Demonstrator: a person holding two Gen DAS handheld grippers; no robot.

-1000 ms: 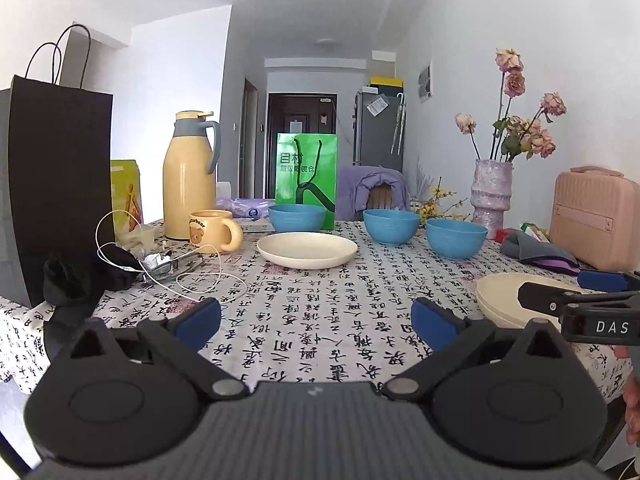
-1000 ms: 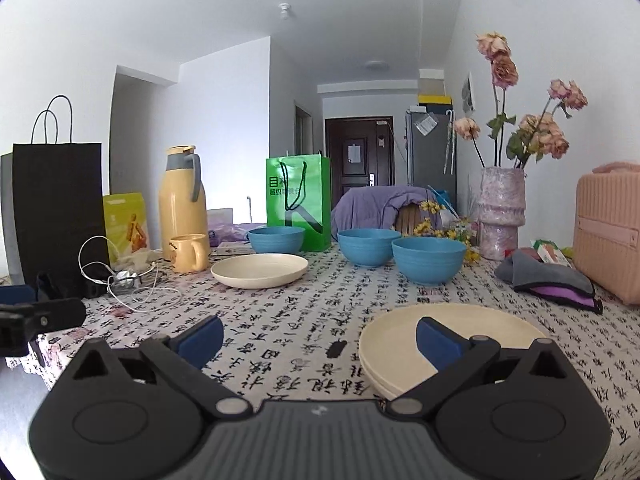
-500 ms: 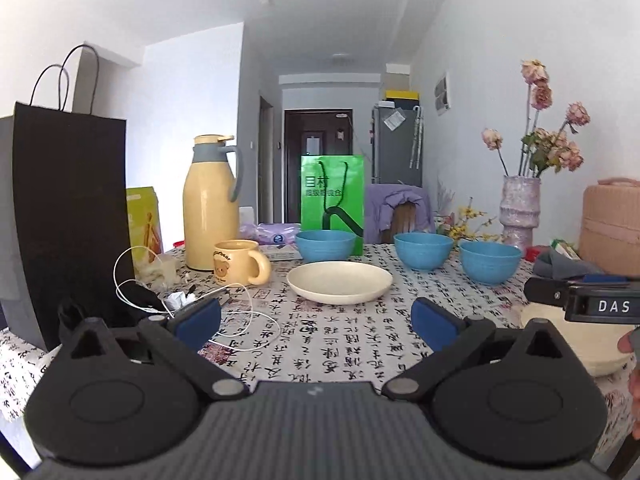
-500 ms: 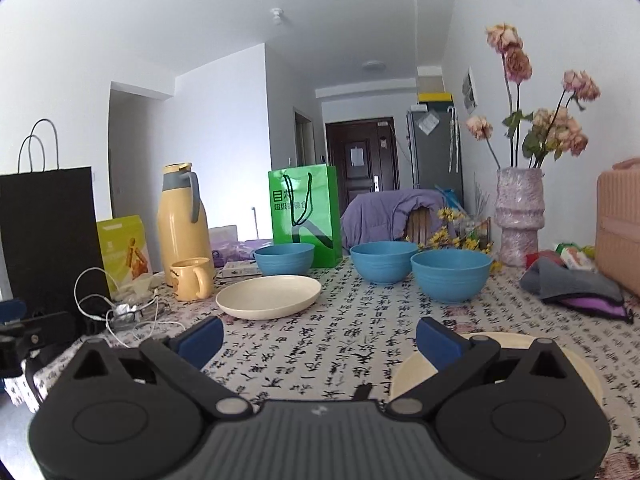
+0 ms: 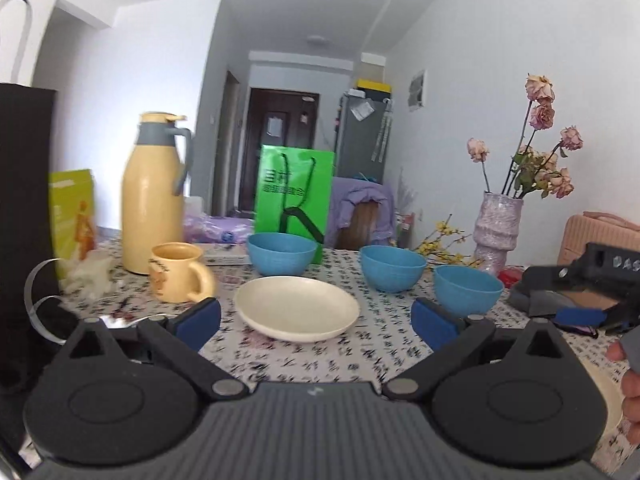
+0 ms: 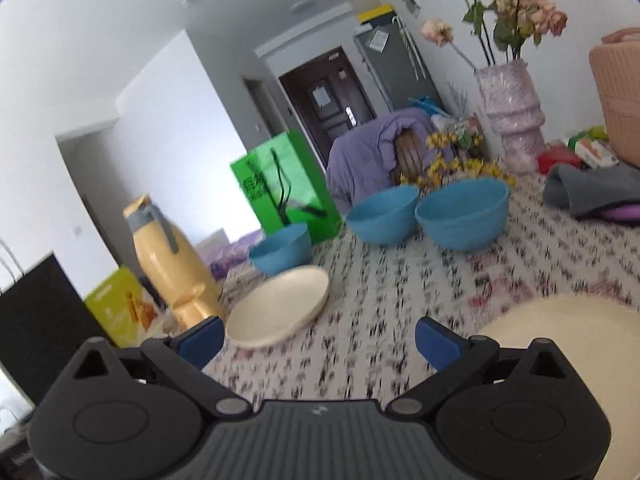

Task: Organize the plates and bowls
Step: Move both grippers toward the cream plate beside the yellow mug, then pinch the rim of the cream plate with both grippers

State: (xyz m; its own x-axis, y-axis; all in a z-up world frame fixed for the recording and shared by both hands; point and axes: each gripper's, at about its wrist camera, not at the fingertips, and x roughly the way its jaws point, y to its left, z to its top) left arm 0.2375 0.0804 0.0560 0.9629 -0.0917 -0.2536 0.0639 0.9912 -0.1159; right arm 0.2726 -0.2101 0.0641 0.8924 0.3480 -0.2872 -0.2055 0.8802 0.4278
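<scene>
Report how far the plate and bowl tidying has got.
Done: nothing stacked that shows. The three blue bowls stand apart on the table, and the cream plate lies alone, away from the near cream plate.

In hand: nothing. The left gripper and right gripper are open and empty.

Left: gather the bowls and the plates.

Black bag (image 5: 24, 200) – cut off by left edge, handles only partly seen. Pink case (image 6: 618, 96) cropped at right edge. Near plate stack (image 6: 576, 344) at table's near right corner: partly behind right gripper (image 6: 318, 338), rest runs out of frame, count can't be told. Tablecloth (image 6: 400, 300) print smeared by blur – unreadable. Green bag (image 5: 294, 196) lettering too soft to read. A hand (image 5: 628, 376) barely shows at right edge.
</scene>
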